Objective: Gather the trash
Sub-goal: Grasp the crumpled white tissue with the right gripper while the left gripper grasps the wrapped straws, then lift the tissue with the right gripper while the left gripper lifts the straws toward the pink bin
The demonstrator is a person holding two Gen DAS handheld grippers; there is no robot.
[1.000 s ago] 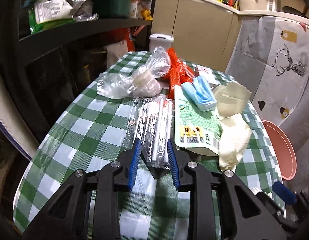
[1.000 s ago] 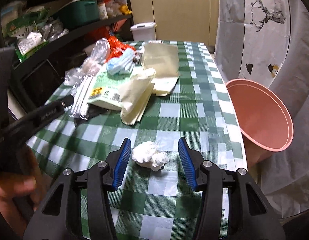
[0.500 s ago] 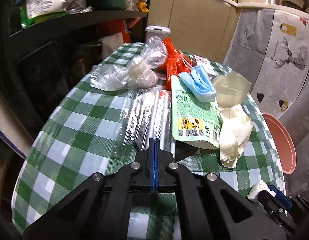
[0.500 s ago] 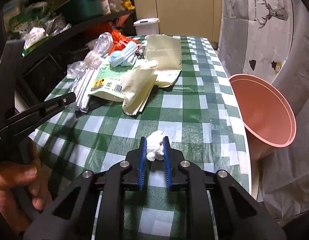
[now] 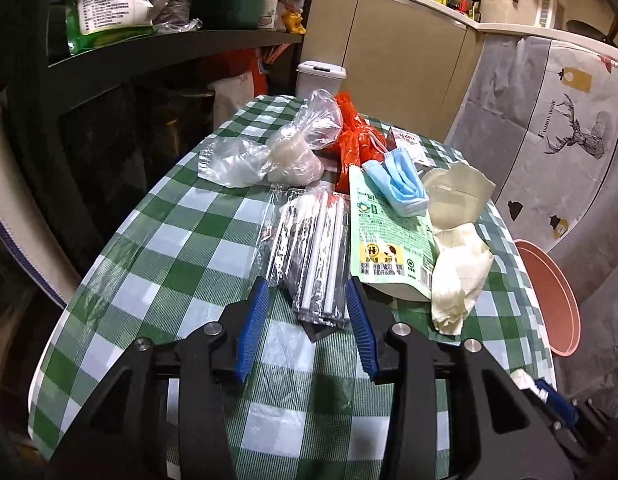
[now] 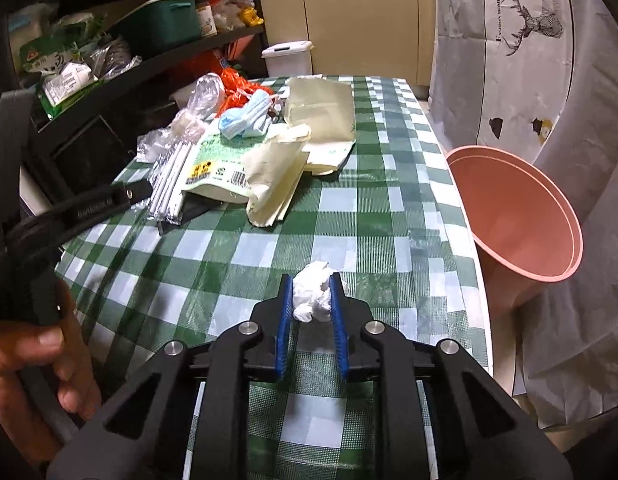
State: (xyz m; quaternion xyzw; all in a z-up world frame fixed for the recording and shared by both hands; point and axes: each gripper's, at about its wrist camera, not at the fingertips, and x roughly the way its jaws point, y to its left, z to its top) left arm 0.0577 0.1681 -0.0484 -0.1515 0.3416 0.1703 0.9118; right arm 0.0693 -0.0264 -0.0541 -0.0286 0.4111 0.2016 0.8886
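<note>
Nearest the right wrist camera, the right gripper (image 6: 312,296), black with ribbed blue pads, clamps a crumpled white tissue wad (image 6: 313,297); its jaws have just eased slightly wider, yet both pads press the soft paper, which sits on the glossy green-and-white checked plastic tablecloth (image 6: 373,216). At nine o'clock in that view a hand (image 6: 37,364) grips the handle of the other tool. In the left wrist view the left gripper (image 5: 309,308) stands parted, its jaws having just been opening, with the near end of a clear crinkly packet of white straws (image 5: 317,248) lying between the pads, untouched as far as shows. At two o'clock of that packet lies a flat green-and-white printed pouch (image 5: 389,240) with a barcode, and beside it a limp cream paper bag (image 5: 457,276), folded and creased. Farther off, a pale blue pleated face mask (image 5: 401,184) rests on the pouch's far end, a knotted clear plastic bag (image 5: 281,152) holding something pale sits at eleven o'clock, and a crumpled orange plastic bag (image 5: 353,140) lies behind. Off the table edge at three o'clock stands a smooth salmon-pink plastic bin (image 6: 521,216), round-mouthed. Beyond the table are a small white lidded bin (image 5: 321,80), dark shelving (image 5: 157,44) crowded with packets at ten o'clock, beige cabinet doors (image 5: 389,52), and a grey deer-print cloth (image 5: 557,136) at two o'clock.
</note>
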